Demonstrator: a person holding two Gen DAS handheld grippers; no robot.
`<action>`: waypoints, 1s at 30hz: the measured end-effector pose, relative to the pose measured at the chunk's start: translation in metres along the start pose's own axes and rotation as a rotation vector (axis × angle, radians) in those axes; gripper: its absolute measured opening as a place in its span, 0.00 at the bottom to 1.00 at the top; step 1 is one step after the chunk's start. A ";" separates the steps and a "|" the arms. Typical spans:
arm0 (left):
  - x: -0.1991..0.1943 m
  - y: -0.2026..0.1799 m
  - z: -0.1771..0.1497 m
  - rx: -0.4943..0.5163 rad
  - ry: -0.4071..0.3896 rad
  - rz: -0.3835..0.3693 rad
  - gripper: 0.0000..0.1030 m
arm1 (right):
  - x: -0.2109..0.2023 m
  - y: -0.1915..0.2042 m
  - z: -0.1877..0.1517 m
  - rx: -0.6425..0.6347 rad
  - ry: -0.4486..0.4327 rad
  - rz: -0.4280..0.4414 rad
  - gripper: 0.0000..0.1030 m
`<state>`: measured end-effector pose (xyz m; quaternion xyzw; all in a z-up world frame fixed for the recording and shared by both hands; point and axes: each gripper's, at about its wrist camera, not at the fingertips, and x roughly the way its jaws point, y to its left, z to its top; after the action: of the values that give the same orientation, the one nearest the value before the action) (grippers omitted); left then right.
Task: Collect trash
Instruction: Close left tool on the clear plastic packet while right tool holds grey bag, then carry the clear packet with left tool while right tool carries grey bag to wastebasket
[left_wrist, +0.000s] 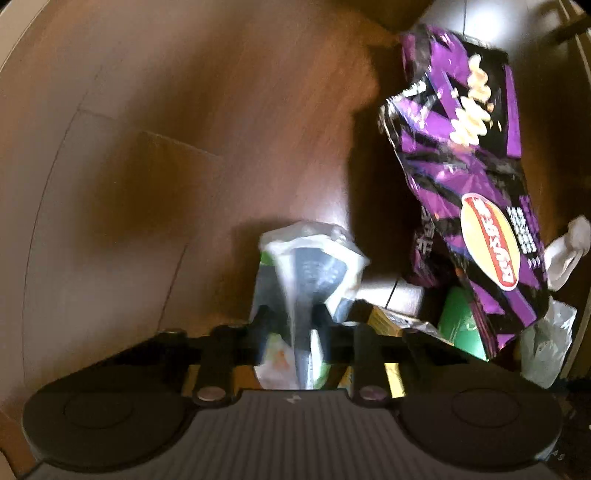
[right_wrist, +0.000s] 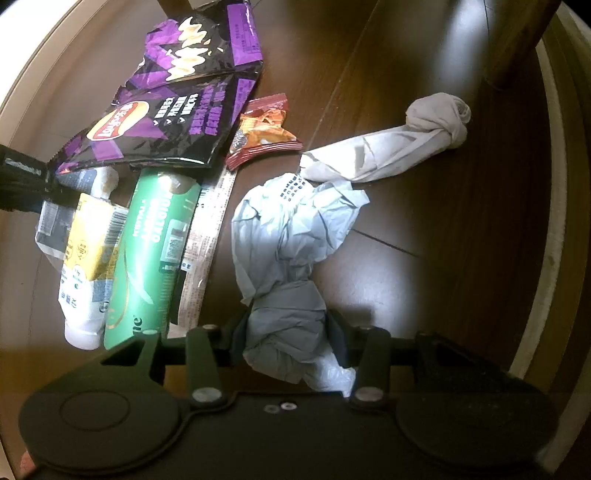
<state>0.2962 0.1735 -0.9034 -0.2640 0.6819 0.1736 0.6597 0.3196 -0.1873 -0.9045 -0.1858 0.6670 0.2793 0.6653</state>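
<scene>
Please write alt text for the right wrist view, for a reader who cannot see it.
The right gripper is shut on a crumpled pale blue bag on a dark wooden floor. Left of it lie a purple chip bag, a green packet and other wrappers.

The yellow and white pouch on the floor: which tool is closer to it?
Left. The left tool sits just above the yellow and white pouch, gripping a clear wrapper. The right tool is farther off, clamped on a crumpled grey bag.
</scene>
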 end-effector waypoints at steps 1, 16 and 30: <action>-0.001 -0.004 -0.001 0.020 -0.002 0.002 0.12 | -0.001 0.001 0.000 0.003 0.000 -0.001 0.44; -0.175 -0.010 -0.024 0.088 -0.060 -0.003 0.08 | -0.142 0.035 0.000 0.139 -0.080 0.040 0.42; -0.475 -0.033 -0.045 0.172 -0.225 -0.114 0.08 | -0.441 0.113 0.028 0.127 -0.265 0.047 0.42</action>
<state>0.2749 0.1836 -0.4257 -0.2239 0.5998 0.1053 0.7610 0.2917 -0.1372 -0.4522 -0.0892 0.5936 0.2740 0.7514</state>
